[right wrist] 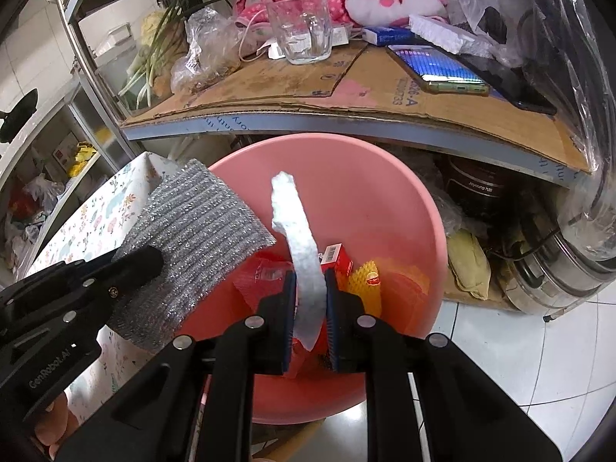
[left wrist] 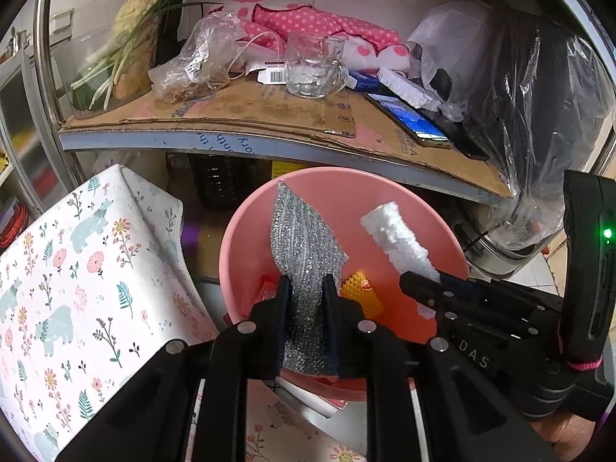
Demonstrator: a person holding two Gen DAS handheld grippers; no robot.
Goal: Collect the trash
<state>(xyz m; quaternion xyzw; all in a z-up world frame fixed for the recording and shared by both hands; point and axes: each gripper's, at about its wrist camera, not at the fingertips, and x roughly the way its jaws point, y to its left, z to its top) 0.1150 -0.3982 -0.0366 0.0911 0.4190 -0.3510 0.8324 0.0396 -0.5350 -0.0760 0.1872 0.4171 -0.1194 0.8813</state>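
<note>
A pink basin (left wrist: 246,227) (right wrist: 423,192) stands on the floor under a shelf. My left gripper (left wrist: 306,281) is over the basin, shut on a silver scouring cloth (left wrist: 304,238) that sticks up between its pads. Beside it on the right, my right gripper (right wrist: 310,275) is shut on a curved white foam strip (right wrist: 296,223), which also hangs above the basin. In the left wrist view the foam strip (left wrist: 392,238) juts from the right gripper (left wrist: 408,279). A yellow mesh piece (right wrist: 365,281), a small red box (right wrist: 338,256) and a red wrapper (right wrist: 261,273) lie in the basin.
The shelf above carries a cardboard sheet (left wrist: 250,111), a glass mug (left wrist: 312,65), a phone (right wrist: 439,65), plastic bags and a pink dotted cloth (left wrist: 315,23). A floral-covered box (left wrist: 77,269) stands left of the basin. A steel pot (right wrist: 558,269) and a dark cooker (right wrist: 481,188) sit to the right.
</note>
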